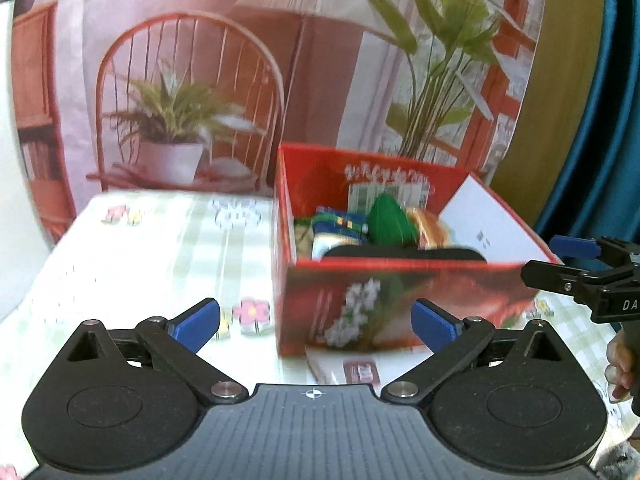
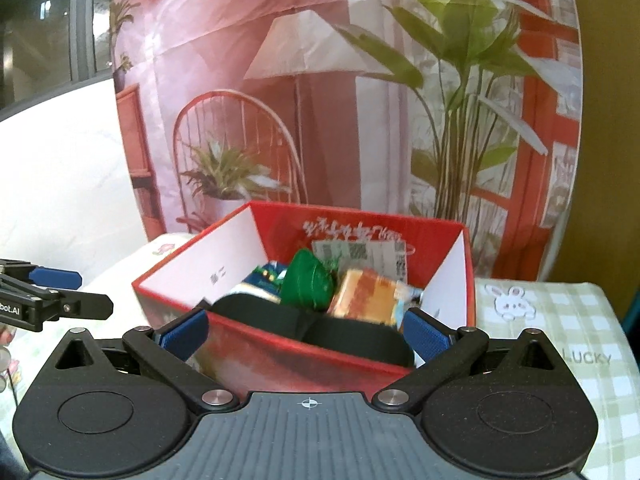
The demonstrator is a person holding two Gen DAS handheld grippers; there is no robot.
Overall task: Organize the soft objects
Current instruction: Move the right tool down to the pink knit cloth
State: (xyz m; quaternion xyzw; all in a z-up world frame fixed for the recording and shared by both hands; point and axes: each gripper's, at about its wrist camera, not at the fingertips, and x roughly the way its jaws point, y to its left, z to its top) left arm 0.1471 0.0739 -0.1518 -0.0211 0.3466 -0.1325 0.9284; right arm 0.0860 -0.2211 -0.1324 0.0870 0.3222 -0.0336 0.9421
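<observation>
A red cardboard box (image 1: pixel 400 300) stands open on the table. Inside it lie a green soft piece (image 1: pixel 386 222), a blue packet (image 1: pixel 340 228), an orange packet (image 1: pixel 432 228) and a black padded item (image 1: pixel 404 254) against the near wall. My left gripper (image 1: pixel 316 324) is open and empty, low in front of the box's left corner. In the right wrist view my right gripper (image 2: pixel 306 336) is open and empty, just before the near wall of the box (image 2: pixel 280 364), with the black item (image 2: pixel 320 328), green piece (image 2: pixel 308 284) and orange packet (image 2: pixel 364 296) beyond.
A green-checked tablecloth (image 1: pixel 140 260) with flower prints covers the table. A printed backdrop (image 1: pixel 200 80) of chair, lamp and plants hangs right behind. A printed paper (image 1: pixel 352 368) lies under the box's front. A hand (image 1: pixel 620 368) holds the right gripper (image 1: pixel 540 256) beside the box.
</observation>
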